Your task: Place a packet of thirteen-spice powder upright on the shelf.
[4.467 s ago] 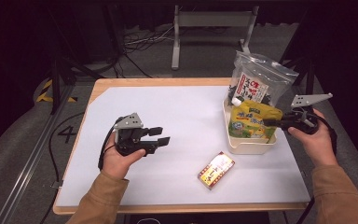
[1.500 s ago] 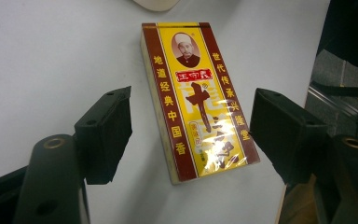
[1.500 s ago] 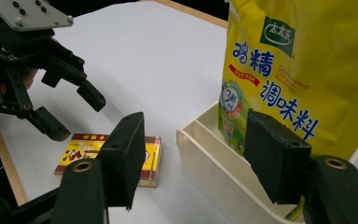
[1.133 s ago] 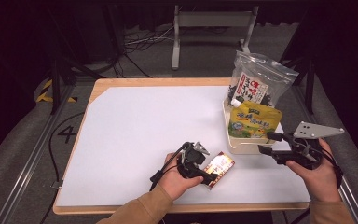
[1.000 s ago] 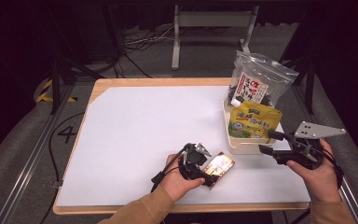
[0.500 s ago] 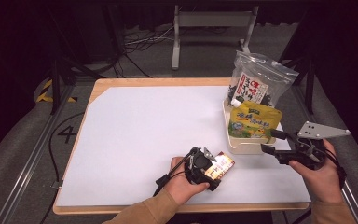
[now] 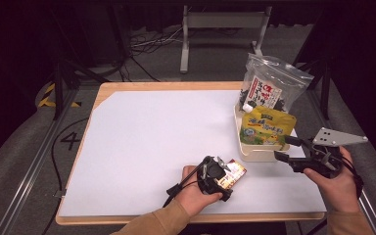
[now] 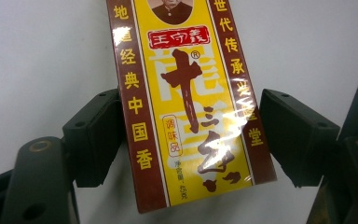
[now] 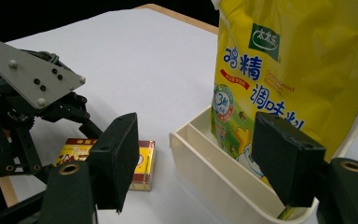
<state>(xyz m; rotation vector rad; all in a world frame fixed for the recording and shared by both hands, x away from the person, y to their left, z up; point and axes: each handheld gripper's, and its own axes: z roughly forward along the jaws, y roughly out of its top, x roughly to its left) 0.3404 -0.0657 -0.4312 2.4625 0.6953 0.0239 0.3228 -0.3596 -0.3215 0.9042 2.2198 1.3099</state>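
A yellow and brown seasoning box (image 7: 233, 173) (image 8: 186, 107) lies flat near the table's front edge. My left gripper (image 7: 220, 182) (image 8: 191, 135) straddles it, and its jaws have just been closing. The left pad (image 8: 98, 135) touches the box's edge. A thin gap stays at the right pad (image 8: 298, 135), so the gripper is open. My right gripper (image 7: 284, 148) (image 9: 196, 158) hovers open with nothing between its jaws, just right of the cream tray (image 7: 254, 155) (image 9: 205, 172). Its view also shows the box (image 9: 142, 163) and the left gripper's body (image 9: 23, 107).
A yellow spouted pouch (image 7: 267, 128) (image 9: 298, 60) stands in the tray. Behind it leans a clear bag with a red and white label (image 7: 269, 88). White paper (image 7: 166, 132) covers the table top, with dark floor and cables beyond the edges.
The left hand has come from mid-table to the box and, over the last second, edged right until the jaws straddle it. The right gripper has kept still beside the tray.
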